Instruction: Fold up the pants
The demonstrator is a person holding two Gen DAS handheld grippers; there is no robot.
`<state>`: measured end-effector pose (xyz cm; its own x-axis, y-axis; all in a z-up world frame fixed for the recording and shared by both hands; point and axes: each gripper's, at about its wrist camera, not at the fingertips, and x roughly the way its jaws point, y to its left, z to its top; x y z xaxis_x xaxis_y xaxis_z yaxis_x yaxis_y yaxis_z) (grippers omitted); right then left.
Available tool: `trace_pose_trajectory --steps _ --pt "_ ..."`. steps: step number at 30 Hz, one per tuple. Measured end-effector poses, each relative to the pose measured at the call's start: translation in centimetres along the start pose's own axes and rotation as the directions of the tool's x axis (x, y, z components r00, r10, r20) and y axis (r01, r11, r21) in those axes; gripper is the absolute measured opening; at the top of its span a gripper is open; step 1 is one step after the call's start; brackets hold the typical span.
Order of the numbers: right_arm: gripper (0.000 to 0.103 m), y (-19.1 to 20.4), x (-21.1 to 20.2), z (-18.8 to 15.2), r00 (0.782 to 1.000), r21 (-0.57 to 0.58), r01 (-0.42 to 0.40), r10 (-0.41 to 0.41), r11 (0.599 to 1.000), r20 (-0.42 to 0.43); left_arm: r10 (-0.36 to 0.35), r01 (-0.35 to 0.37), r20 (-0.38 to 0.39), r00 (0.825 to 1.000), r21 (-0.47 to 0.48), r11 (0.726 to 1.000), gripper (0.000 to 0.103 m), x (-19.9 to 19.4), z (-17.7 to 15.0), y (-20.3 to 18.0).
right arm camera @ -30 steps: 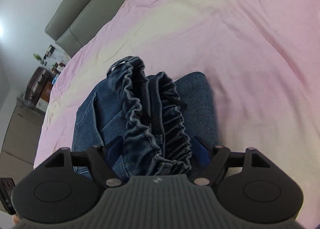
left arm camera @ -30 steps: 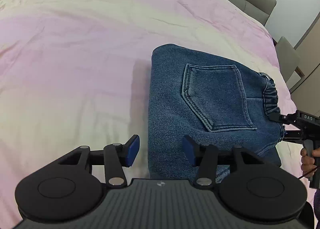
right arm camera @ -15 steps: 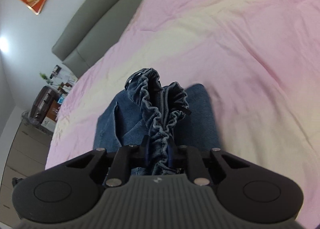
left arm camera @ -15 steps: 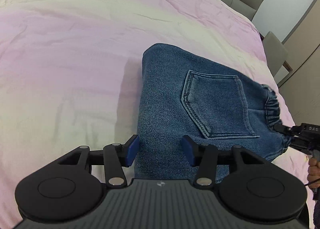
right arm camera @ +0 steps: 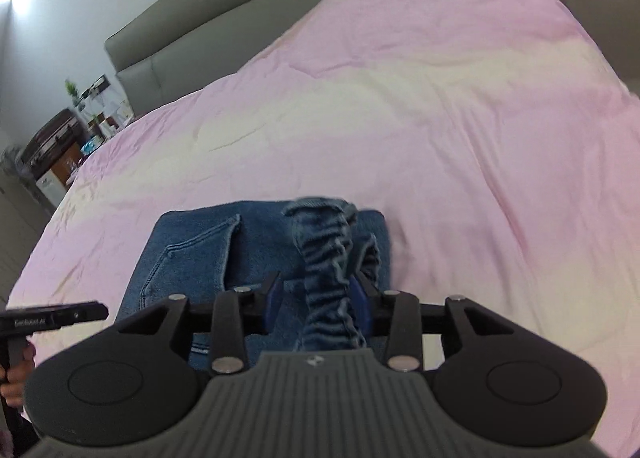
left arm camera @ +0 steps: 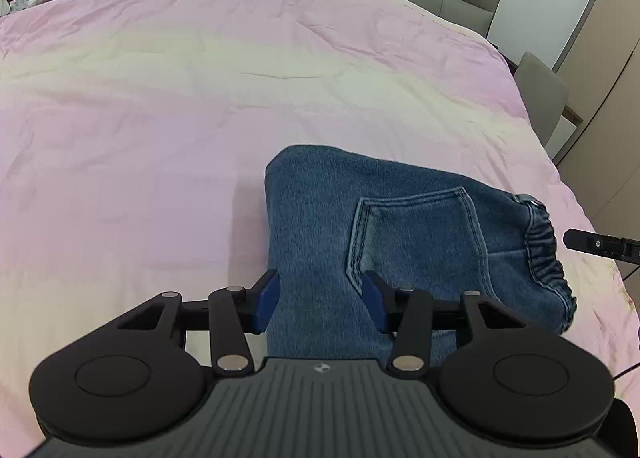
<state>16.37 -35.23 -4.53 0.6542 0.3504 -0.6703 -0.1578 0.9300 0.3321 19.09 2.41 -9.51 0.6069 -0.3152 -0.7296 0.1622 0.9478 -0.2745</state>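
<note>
right tool (right arm camera: 316,304) was clamped on the waistband (right arm camera: 326,258) half a second ago, now released, left tool (left arm camera: 320,296) spread over the pants (left arm camera: 400,225), so fold looks about done

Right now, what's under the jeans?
The jeans lie folded on the pink blanket, which shows all around them. More denim layers peek out at the waistband. Whatever else is beneath is covered.

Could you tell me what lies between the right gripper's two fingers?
The jeans' gathered waistband runs between the open right gripper's fingers, seen in the right wrist view.
</note>
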Motion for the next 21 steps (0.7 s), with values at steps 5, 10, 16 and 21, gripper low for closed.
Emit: trace_pose_trajectory --steps 5,10,16,21 --pt "0.022 0.2 4.3 1.5 0.998 -0.068 0.058 -0.060 0.996 -0.029 0.002 -0.002 0.009 1.000 0.014 1.000 0.045 3.1 3.2 -0.4" --pt "0.016 -1.5 8.8 1.9 0.988 -0.097 0.116 -0.125 0.989 -0.096 0.056 -0.057 -0.024 0.998 -0.026 0.998 0.035 7.5 5.4 0.9" --pt "0.014 -2.4 11.8 2.3 0.980 -0.136 0.125 -0.144 0.983 -0.140 0.063 -0.072 -0.133 0.989 -0.064 0.995 0.041 12.1 5.7 2.6" --pt "0.015 -2.3 12.4 2.4 0.977 -0.114 0.129 -0.146 0.985 -0.154 0.069 -0.086 -0.154 0.986 -0.103 0.991 0.047 12.0 5.6 2.7"
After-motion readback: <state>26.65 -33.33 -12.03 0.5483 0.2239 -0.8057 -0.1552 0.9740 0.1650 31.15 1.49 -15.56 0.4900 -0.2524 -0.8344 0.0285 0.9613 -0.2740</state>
